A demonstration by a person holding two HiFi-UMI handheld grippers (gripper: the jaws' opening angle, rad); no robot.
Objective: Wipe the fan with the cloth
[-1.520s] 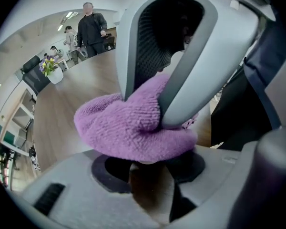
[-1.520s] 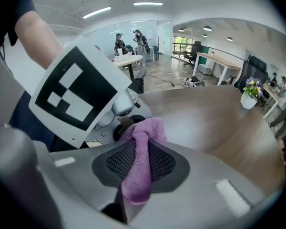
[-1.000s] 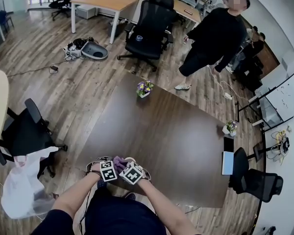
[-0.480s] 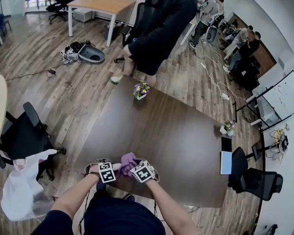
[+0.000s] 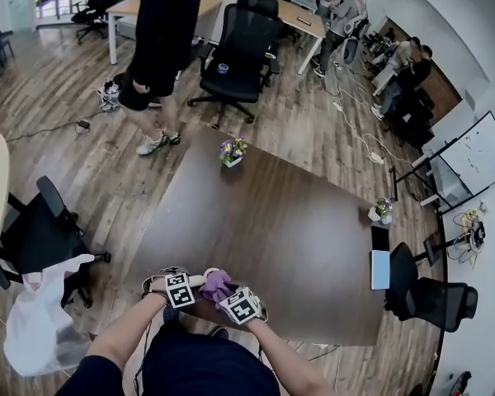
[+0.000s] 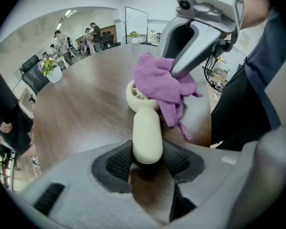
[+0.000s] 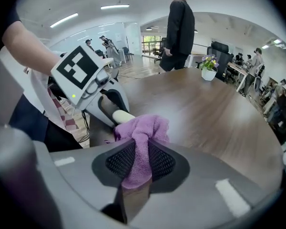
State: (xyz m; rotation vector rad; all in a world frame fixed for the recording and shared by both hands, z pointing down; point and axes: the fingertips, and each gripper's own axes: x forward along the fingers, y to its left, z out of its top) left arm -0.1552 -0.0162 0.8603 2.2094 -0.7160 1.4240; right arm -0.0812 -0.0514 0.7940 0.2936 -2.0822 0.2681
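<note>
A small cream hand-held fan [image 6: 147,132] lies with its handle clamped between the pads of my left gripper [image 6: 148,162], its round head pointing away over the near edge of the dark table [image 5: 289,229]. A purple cloth [image 6: 159,82] is draped over the fan's head. My right gripper [image 7: 140,162] is shut on a bunched fold of that cloth [image 7: 142,130] and presses it against the fan [image 7: 120,115]. In the head view both grippers sit close together at the table's near edge, left gripper [image 5: 193,281] beside right gripper [image 5: 226,293], with the cloth [image 5: 217,285] between them.
Flower pots stand on the table at the far end [image 5: 232,151] and at the right edge [image 5: 383,211], near a pale tablet [image 5: 381,271]. A person [image 5: 158,48] walks beyond the table. Black chairs stand at left [image 5: 41,229] and right [image 5: 433,299]; a white bag [image 5: 37,320] hangs left.
My right gripper has slid to the right and rolled, dragging the cloth over the fan's head. The left gripper has kept still. The person beyond the table has walked from right to left.
</note>
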